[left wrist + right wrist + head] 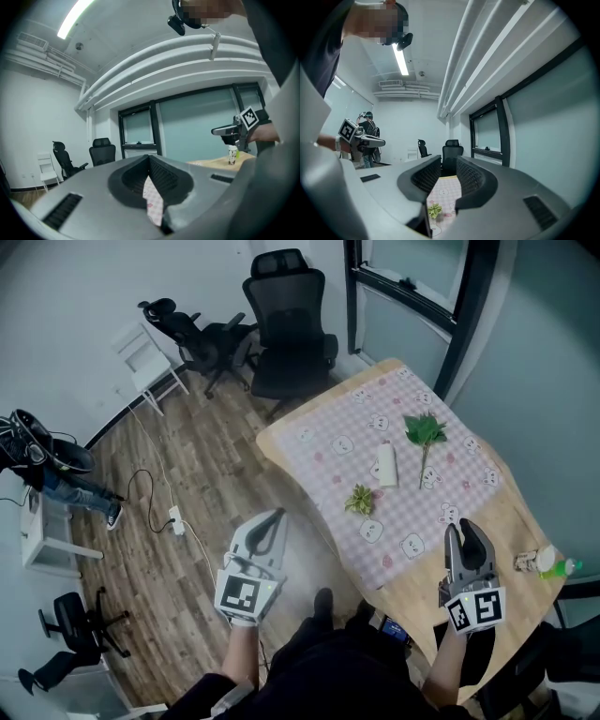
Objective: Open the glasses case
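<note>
Hovering beside table [413, 589] edge, left claw [275, 515] pressed together, right claw [466, 528] spread, empty

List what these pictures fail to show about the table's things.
The white object on the checked cloth, head view: too small to tell whether it is the glasses case, open or closed.
The small things at the table's right corner, head view: too small to name.
The left gripper and right gripper each block most of the table in their own views; the white object is unseen.

Wood table [525, 521] w/ pink cloth [328, 442]: white case [385, 465], leaf sprig [425, 430], sm. plant [360, 500], bottle [548, 565].
</note>
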`<control>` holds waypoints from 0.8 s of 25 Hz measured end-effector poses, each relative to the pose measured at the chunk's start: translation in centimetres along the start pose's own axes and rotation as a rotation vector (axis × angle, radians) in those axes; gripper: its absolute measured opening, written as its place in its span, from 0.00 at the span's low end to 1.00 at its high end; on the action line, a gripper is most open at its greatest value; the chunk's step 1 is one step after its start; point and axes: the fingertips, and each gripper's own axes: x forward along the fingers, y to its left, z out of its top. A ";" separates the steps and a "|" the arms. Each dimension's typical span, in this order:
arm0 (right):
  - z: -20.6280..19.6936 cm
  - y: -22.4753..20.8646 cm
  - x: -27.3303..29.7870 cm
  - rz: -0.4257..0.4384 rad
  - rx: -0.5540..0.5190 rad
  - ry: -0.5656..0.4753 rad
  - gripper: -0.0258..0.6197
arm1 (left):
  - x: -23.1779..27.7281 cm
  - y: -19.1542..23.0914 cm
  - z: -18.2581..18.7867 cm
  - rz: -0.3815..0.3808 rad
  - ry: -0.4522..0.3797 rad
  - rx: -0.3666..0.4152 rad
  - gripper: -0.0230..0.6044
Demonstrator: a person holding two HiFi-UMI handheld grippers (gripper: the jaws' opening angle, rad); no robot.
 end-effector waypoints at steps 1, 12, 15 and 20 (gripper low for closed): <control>-0.2 0.1 0.2 0.005 -0.007 -0.001 0.23 | 0.1 -0.1 0.0 -0.005 -0.004 0.005 0.03; -2.8 -0.9 3.6 0.010 -0.060 0.044 0.30 | 0.9 0.4 -0.9 -0.001 0.005 0.006 0.03; -5.1 -1.5 6.2 0.037 -0.070 0.068 0.30 | 0.9 0.7 -1.3 0.012 0.024 -0.013 0.04; -13.1 -1.5 12.8 0.152 -0.280 0.242 0.28 | 0.4 1.1 -2.8 0.032 0.077 -0.020 0.04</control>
